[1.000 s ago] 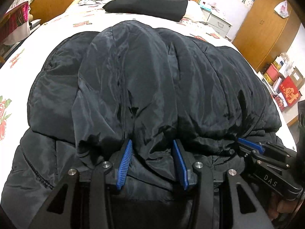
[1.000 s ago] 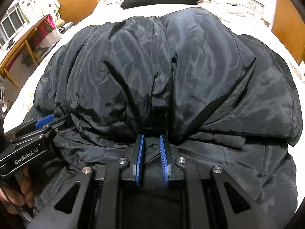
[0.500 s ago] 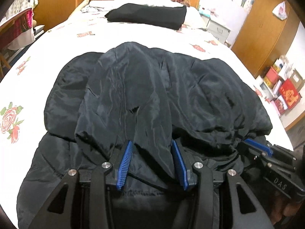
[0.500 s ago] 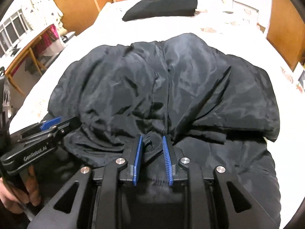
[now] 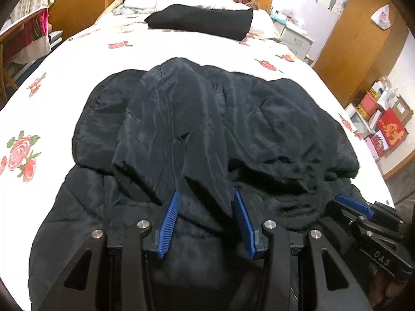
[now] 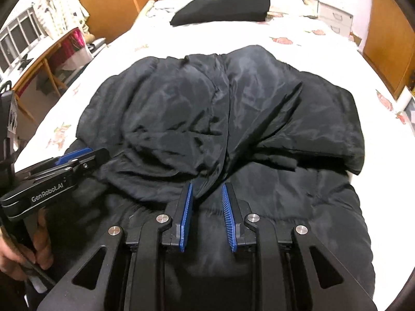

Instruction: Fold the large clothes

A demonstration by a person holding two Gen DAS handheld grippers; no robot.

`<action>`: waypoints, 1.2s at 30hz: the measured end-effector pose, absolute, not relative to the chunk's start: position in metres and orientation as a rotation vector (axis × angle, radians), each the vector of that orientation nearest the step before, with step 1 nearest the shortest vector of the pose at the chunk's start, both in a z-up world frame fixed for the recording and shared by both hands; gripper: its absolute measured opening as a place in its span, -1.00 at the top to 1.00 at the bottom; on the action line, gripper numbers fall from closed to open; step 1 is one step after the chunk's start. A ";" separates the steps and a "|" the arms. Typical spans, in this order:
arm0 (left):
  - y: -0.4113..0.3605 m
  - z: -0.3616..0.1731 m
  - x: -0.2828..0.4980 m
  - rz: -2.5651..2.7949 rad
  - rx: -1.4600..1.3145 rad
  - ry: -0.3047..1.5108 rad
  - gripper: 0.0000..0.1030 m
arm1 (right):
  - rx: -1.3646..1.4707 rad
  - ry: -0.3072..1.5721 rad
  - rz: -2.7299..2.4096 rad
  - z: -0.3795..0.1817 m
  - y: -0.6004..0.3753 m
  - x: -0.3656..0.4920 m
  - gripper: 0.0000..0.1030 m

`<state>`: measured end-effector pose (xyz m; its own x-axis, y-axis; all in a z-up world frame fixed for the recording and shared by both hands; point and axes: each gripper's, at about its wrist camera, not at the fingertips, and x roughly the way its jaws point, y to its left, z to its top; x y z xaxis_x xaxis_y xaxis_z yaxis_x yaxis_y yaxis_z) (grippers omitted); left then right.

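Black puffer jacket [image 5: 197, 134] fills bed [image 5: 160, 49] directly ahead of both jaw pairs; folded top layer bulges into gap between left gripper [image 5: 206, 220] pads. Right gripper [image 6: 207, 213] just beside, right of left jaws, near enough to block sideways pass. Far ahead: bare sheet strip, then black folded garment [image 5: 202, 23] across path. Left of jaws: open sheet to bed edge, chair [image 6: 44, 59] beyond. Right: open sheet, wardrobe [image 5: 355, 41] past edge.
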<state>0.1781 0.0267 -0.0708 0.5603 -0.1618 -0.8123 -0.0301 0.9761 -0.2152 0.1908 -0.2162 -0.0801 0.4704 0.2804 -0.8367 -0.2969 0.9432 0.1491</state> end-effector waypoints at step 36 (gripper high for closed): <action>0.057 0.022 -0.026 -0.006 -0.145 0.768 0.08 | 0.081 0.751 0.274 0.009 -0.314 0.000 -0.07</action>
<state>-0.0263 0.0574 0.0223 0.7201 -0.0583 -0.6915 -0.0476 0.9900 -0.1330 -0.0004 -0.3140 0.0092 0.6972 0.2743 -0.6623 -0.2168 0.9613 0.1698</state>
